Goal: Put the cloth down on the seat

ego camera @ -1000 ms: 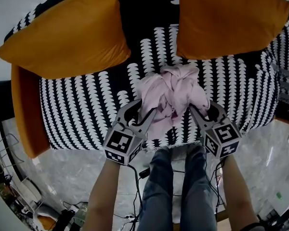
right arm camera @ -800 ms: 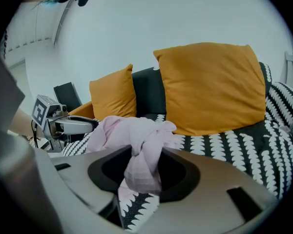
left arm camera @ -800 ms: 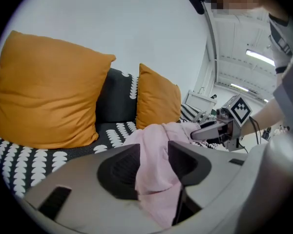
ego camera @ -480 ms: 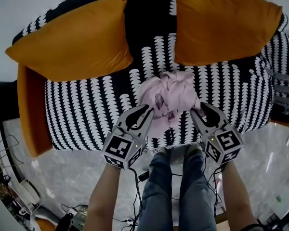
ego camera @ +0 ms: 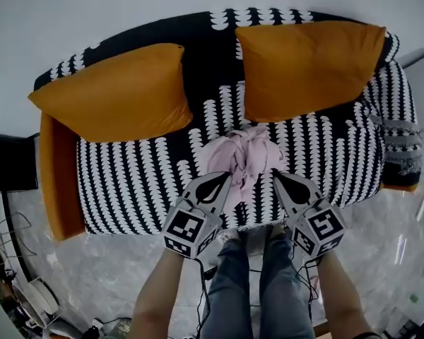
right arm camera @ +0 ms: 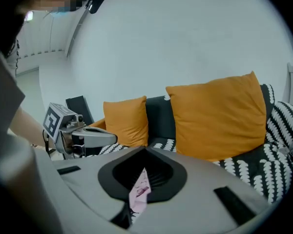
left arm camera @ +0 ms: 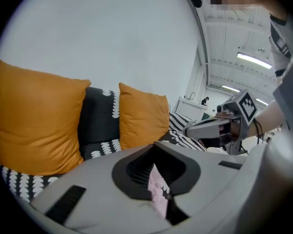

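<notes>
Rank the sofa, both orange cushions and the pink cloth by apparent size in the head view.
1. sofa, by far the largest.
2. cushion on the view's left and cushion on the view's right: too alike to rank.
3. pink cloth, the smallest.

You have no readable words, brands, numbers or signs here. The only printed marks are the black-and-white square markers on the cube (ego camera: 191, 230) of your left gripper (ego camera: 224, 178) and the cube (ego camera: 319, 229) of your right gripper (ego camera: 277, 178); they carry no letters.
</notes>
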`<state>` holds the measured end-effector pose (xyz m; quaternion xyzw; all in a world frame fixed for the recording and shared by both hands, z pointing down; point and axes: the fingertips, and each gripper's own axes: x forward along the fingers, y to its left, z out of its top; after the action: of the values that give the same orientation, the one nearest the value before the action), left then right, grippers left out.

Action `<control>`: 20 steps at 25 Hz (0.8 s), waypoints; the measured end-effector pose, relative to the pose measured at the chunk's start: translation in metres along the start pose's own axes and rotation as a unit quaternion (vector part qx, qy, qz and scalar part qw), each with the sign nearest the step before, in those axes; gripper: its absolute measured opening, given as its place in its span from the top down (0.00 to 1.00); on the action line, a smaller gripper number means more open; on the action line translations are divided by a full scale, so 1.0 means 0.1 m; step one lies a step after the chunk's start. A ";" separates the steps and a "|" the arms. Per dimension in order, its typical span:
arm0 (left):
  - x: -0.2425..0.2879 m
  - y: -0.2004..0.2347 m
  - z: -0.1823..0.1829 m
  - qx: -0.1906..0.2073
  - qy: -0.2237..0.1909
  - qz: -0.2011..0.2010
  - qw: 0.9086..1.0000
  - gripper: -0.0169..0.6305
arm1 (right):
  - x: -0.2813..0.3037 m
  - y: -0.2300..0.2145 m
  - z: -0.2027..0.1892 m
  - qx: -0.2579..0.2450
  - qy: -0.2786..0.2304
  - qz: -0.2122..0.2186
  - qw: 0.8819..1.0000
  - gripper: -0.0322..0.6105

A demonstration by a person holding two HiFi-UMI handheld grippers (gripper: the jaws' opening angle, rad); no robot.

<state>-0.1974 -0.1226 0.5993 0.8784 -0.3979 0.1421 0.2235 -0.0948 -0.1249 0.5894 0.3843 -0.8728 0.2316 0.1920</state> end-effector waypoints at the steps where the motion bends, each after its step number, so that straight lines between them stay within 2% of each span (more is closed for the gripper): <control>1: -0.01 -0.05 0.07 0.001 0.000 -0.002 1.000 0.93 | -0.04 0.03 0.07 -0.001 -0.004 0.000 1.000 0.93; 12: -0.27 -0.52 1.01 0.016 -0.037 -0.019 0.999 0.93 | -0.62 0.34 1.11 -0.005 -0.069 0.022 0.997 0.93; 20: -0.60 -0.81 1.75 0.034 -0.081 -0.023 0.996 0.93 | -1.02 0.64 1.76 -0.023 -0.109 0.035 0.993 0.93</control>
<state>-0.1617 -0.1253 0.4007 0.9028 -0.3897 0.0785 0.1641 -0.1063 -0.1244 0.3764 0.3716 -0.9068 0.1744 0.0962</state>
